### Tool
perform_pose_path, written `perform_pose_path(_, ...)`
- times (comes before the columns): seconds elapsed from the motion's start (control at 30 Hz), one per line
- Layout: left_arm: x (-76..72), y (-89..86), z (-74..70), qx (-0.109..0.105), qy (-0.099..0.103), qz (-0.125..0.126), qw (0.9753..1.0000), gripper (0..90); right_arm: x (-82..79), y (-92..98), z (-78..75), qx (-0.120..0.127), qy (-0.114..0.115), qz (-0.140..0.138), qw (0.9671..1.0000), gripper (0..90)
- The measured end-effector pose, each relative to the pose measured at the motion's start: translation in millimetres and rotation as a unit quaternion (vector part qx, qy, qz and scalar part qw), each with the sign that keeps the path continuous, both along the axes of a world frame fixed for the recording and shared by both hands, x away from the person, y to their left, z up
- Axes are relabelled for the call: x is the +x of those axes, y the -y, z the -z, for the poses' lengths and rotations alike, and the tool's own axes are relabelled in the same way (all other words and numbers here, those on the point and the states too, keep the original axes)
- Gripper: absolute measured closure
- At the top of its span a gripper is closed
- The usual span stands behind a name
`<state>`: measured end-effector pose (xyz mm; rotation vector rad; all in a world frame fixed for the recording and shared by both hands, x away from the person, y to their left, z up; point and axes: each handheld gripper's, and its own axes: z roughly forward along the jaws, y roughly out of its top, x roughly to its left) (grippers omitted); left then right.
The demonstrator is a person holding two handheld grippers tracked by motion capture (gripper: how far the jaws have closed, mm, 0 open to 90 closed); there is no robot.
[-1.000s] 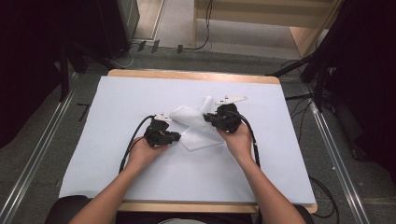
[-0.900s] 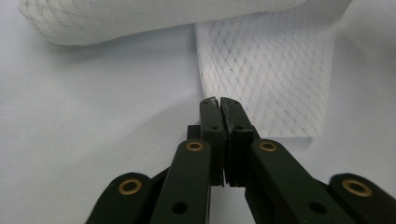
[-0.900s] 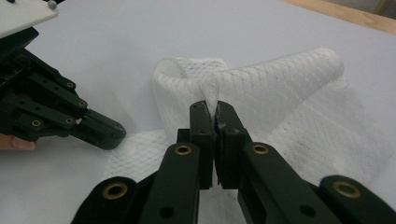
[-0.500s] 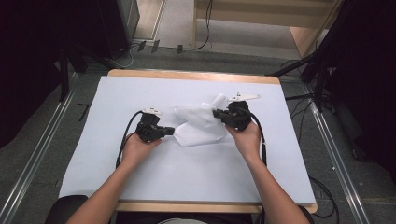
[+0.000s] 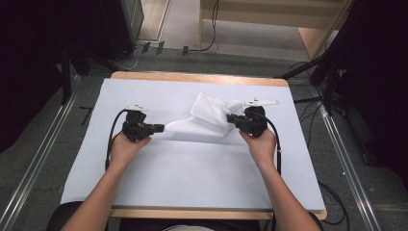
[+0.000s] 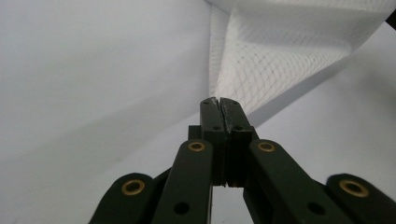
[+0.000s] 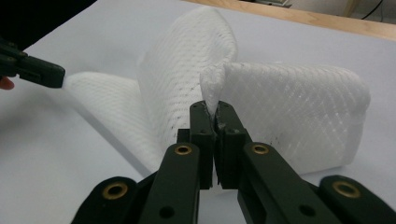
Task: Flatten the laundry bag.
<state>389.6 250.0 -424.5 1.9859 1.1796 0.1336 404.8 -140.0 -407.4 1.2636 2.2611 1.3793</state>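
Mesh cloth [image 6: 261,60], left gripper view: cut off by the top and right edges of the frame; its far end is out of the picture.
Pinched corner, right gripper view: the bit of cloth [image 7: 299,112] between my jaws is hidden by them.
My forearms, high view: cut off by the bottom edge.
Bench [image 5: 192,78] near edge, high view: partly hidden behind my arms.
My left hand [image 7: 5,83], right gripper view: cut off at the left edge.
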Motion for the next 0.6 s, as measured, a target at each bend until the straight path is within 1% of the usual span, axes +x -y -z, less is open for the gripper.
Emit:
perform_pose_path(0.03,0.1,-2.2,-0.1,0.0,0.001,-0.001,1.0,90.0,-1.8,0.5,0.3,-0.001,-0.002,0.0,1.0,89.1)
perform_pose_path(0.07,-0.1,-5.5,-0.3,0.006,0.001,-0.006,1.0,90.0,-3.1,0.5,1.1,0.003,-0.001,-0.001,1.0,89.1)
perform_pose_path(0.1,0.0,-8.4,-0.5,0.008,-0.001,-0.007,0.9999,90.0,-5.8,0.6,2.0,0.006,-0.007,-0.005,1.0,89.1)
perform_pose_path(0.17,0.8,-13.0,0.4,0.006,-0.004,-0.012,0.9999,90.0,-10.0,-1.4,5.2,0.011,-0.013,-0.011,0.9998,89.0)
perform_pose_path(0.3,3.2,-22.4,3.7,0.007,-0.015,-0.024,0.9996,90.0,-18.3,-7.9,11.4,0.009,-0.026,-0.027,0.9992,89.0)
perform_pose_path(0.37,4.7,-25.8,5.7,0.007,-0.019,-0.03,0.9994,90.0,-21.9,-9.8,16.1,0.003,-0.033,-0.031,0.999,89.0)
perform_pose_path(0.4,4.7,-25.8,5.7,0.007,-0.019,-0.03,0.9994,90.0,-21.9,-9.8,16.1,0.003,-0.033,-0.031,0.999,89.0)
perform_pose_path(0.43,6.4,-28.0,8.0,0.009,-0.023,-0.034,0.9991,90.0,-24.4,-10.2,22.8,-0.001,-0.045,-0.033,0.9984,88.8)
perform_pose_path(0.5,7.9,-29.1,10.3,0.01,-0.026,-0.036,0.999,90.0,-26.5,-10.0,29.7,-0.012,-0.061,-0.036,0.9974,88.4)
perform_pose_path(0.6,9.6,-28.7,13.6,0.017,-0.031,-0.035,0.9988,90.0,-29.5,-9.6,37.0,-0.022,-0.073,-0.042,0.9962,87.7)
